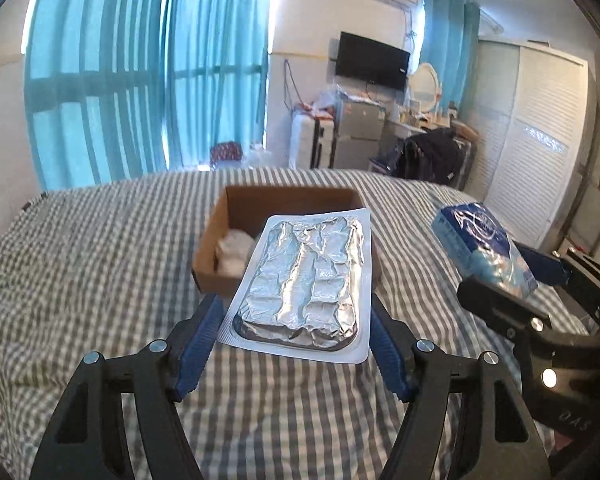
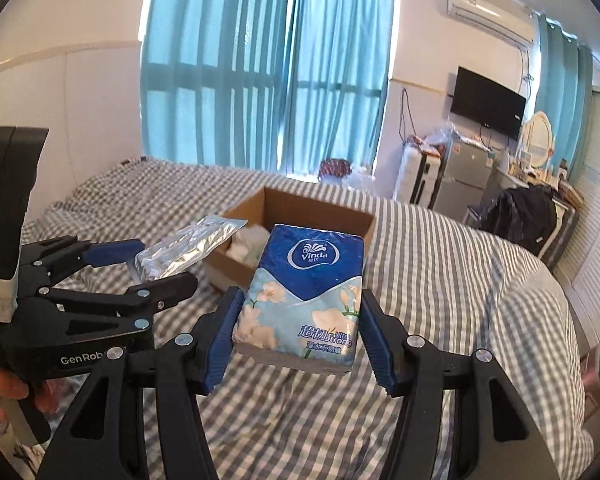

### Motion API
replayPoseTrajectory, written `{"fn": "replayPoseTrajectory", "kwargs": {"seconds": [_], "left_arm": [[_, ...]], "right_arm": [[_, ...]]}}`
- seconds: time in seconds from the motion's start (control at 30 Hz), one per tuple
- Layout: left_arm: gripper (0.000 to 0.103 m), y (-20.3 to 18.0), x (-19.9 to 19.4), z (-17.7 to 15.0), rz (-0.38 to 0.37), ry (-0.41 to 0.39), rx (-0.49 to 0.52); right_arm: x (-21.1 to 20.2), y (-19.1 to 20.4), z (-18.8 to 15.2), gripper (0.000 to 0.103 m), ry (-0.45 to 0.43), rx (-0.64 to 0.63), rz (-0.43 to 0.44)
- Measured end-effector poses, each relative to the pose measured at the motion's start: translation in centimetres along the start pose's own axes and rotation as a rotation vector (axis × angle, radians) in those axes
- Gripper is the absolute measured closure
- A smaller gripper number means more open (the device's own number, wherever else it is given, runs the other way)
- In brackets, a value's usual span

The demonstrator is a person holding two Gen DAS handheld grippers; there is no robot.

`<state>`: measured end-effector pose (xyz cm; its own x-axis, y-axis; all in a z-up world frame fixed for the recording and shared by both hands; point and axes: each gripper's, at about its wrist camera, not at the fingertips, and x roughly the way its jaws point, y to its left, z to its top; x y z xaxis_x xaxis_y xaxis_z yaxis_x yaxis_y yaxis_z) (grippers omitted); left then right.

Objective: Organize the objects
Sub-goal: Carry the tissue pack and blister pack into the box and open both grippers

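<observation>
Now both grippers are loaded, in the air above the striped bed (image 1: pixel 100 240). Left gripper (image 1: pixel 296 320) is closed on a foil blister tray (image 1: pixel 304 280), pads on its two long edges, tray about flat, its far end over the near wall of the cardboard box (image 1: pixel 212 240). Right gripper (image 2: pixel 300 320) is clamped on a Vinda tissue pack (image 2: pixel 304 292), sides pinched, w/ the box just behind it. White soft stuff (image 1: pixel 232 252) lies already in the box.

Handling, as I judge: tray is light & thin, flange bends easily, foil slippery, so hold near the middle, gentle force. Tissue pack is soft, squashes; grip across the narrow sides is OK.
</observation>
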<state>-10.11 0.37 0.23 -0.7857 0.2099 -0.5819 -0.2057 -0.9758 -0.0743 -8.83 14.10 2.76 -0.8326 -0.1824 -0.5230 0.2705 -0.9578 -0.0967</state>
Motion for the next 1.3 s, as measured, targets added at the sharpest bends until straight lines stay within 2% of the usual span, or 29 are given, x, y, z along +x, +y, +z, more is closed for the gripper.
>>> {"fn": "replayPoseTrajectory", "kwargs": {"seconds": [0.27, 0.43, 0.6, 0.77, 1.0, 1.1, 1.23, 1.3], "left_arm": [[0.031, 1.5, 3.6, 5.4, 0.048, -0.017, -0.013], [0.031, 2.6, 8.3, 8.9, 0.088, -0.016, -0.028], [0.031, 3.2, 13.3, 10.8, 0.109, -0.013, -0.021], [0.031, 3.5, 18.5, 9.5, 0.151, 0.057, 0.034], [0.031, 3.6, 22.3, 6.8, 0.153, 0.142, 0.051], [0.03, 3.6, 23.2, 5.9, 0.119, 0.175, 0.019], [0.03, 3.4, 23.4, 5.1, 0.118, 0.199, 0.012], [0.029, 3.4, 23.0, 5.1, 0.132, 0.202, -0.005]], "right_arm": [[3.1, -2.0, 4.6, 0.046, -0.045, 0.016, 0.032], [7.6, -3.9, 7.7, 0.046, -0.054, 0.034, 0.031], [12.7, -5.7, 9.5, 0.046, -0.036, 0.06, 0.027], [17.9, -6.4, 9.4, 0.046, 0.014, 0.072, 0.038], [24.3, -6.7, 6.2, 0.046, 0.14, 0.048, 0.041], [25.0, -6.9, 5.6, 0.045, 0.155, 0.051, 0.042], [24.4, -7.4, 5.3, 0.045, 0.142, 0.095, 0.055], [23.5, -7.6, 5.6, 0.035, 0.122, 0.102, 0.046]]}}
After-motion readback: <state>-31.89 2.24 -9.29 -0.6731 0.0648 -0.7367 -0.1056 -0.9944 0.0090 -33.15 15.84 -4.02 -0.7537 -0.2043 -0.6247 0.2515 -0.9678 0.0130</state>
